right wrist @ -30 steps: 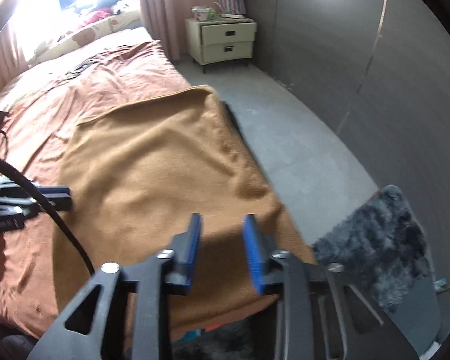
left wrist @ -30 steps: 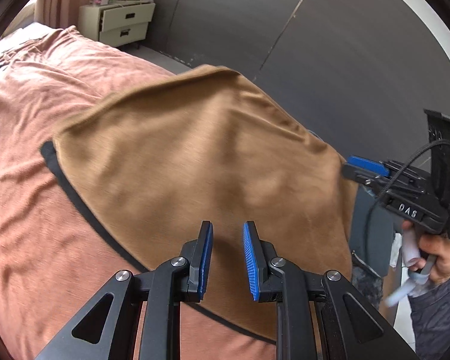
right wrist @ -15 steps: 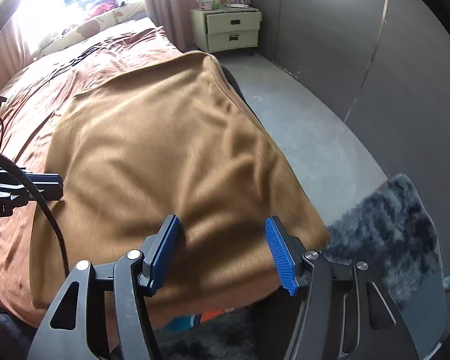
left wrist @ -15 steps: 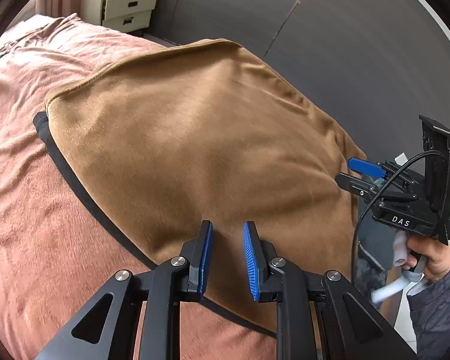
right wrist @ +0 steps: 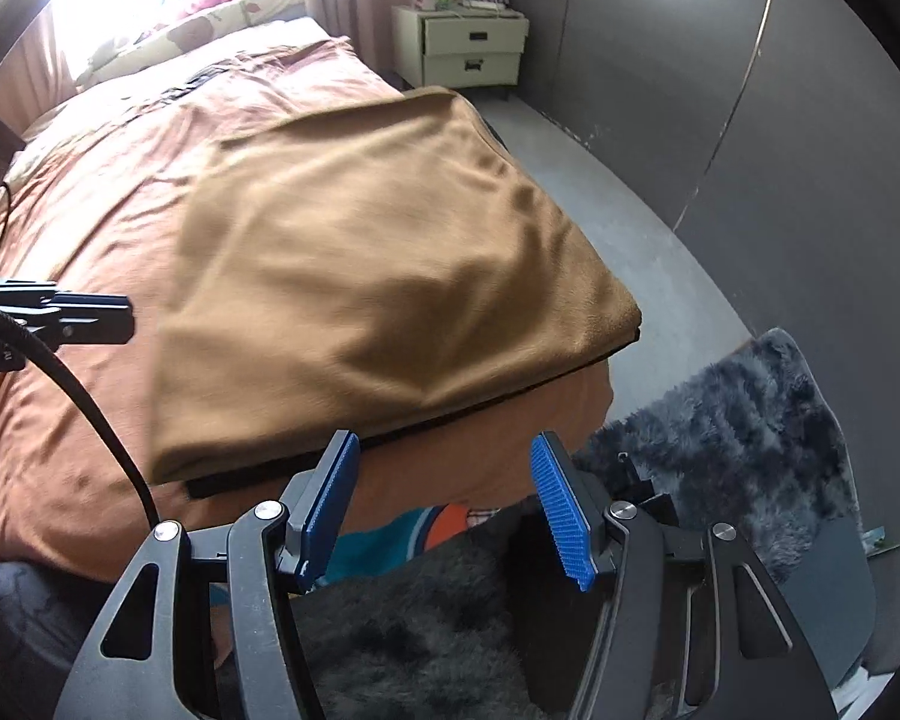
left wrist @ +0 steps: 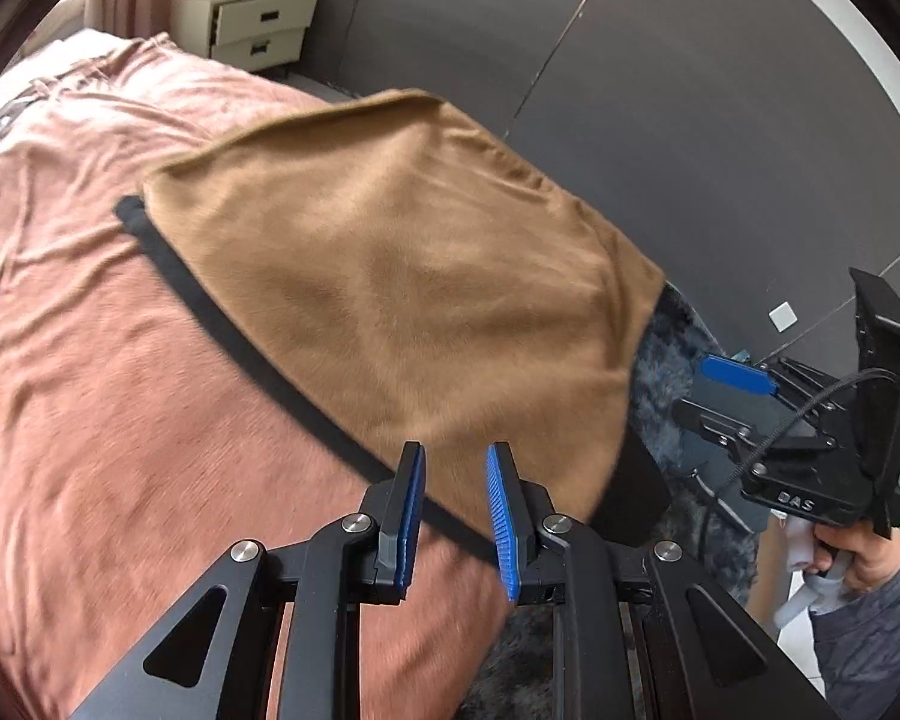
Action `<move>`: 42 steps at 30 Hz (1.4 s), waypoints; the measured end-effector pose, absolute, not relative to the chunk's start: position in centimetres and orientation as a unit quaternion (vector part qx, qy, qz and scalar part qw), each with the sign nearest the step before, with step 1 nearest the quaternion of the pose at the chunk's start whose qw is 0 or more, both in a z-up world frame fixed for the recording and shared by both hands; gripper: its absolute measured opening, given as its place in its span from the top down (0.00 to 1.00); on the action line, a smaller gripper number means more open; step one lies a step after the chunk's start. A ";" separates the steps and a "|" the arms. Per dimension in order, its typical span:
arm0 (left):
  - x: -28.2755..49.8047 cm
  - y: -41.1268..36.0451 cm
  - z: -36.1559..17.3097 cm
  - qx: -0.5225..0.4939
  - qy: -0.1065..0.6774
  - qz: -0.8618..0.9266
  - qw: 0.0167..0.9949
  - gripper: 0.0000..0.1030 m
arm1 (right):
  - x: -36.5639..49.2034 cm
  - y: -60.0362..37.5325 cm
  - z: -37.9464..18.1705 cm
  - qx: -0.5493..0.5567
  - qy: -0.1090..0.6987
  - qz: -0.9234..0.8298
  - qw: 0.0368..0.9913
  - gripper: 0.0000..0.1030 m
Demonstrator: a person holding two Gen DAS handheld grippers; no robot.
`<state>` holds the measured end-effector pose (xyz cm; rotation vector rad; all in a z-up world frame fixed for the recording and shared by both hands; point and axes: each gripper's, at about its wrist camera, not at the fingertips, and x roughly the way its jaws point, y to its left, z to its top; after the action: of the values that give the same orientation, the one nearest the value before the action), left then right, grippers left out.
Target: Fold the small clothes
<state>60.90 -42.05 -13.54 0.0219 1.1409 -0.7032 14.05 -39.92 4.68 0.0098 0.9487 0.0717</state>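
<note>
A tan garment lies folded flat on the rust-coloured bed cover, a black layer showing along its left and near edges. My left gripper hovers over the near corner, its blue pads a narrow gap apart and nothing between them. Off the garment's right side a hand holds my right gripper. In the right wrist view the garment lies beyond my right gripper, which stands open and empty over the bed's front edge. My left gripper shows at the left there.
A dark shaggy rug covers the grey floor right of the bed. Bright orange and teal cloth lies below the bed edge. A cream nightstand stands by the dark wardrobe wall. Pillows and more clothes sit at the bed's head.
Both grippers have drawn back from above the garment to its near edge. The right jaws have widened. The garment lies flatter, with its black edge showing in front.
</note>
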 end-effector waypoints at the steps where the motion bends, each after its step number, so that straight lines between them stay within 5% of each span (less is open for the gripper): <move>1: 60.4 -41.7 -12.9 0.010 0.526 -0.325 0.786 0.77 | 13.0 -39.5 5.6 0.007 0.453 0.037 0.891 0.44; 4: 59.0 -40.6 -11.1 0.009 0.518 -0.321 0.793 0.67 | 10.5 -38.6 7.5 0.001 0.447 0.032 0.894 0.42; 6: 57.6 -39.6 -9.7 0.010 0.506 -0.318 0.802 0.45 | 9.1 -38.0 8.7 -0.003 0.443 0.021 0.896 0.30; 9: 55.6 -38.0 -7.4 0.008 0.479 -0.312 0.820 0.28 | 6.8 -37.3 11.2 -0.011 0.431 -0.021 0.902 0.18; 13: 53.5 -36.4 -5.3 0.010 0.453 -0.298 0.840 0.00 | 3.7 -36.1 13.5 -0.007 0.417 -0.056 0.907 0.17; 39: 35.1 -23.2 1.1 -0.017 0.374 -0.219 0.901 0.00 | -17.9 -33.8 19.3 0.067 0.330 -0.033 0.941 0.17; 42: 32.6 -21.6 1.8 -0.020 0.357 -0.208 0.910 0.00 | -19.5 -33.3 19.8 0.056 0.312 -0.047 0.947 0.11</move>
<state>32.56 -21.65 1.78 -0.0414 0.7371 -0.4289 -19.55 -33.34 19.84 0.1141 0.6357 -0.0948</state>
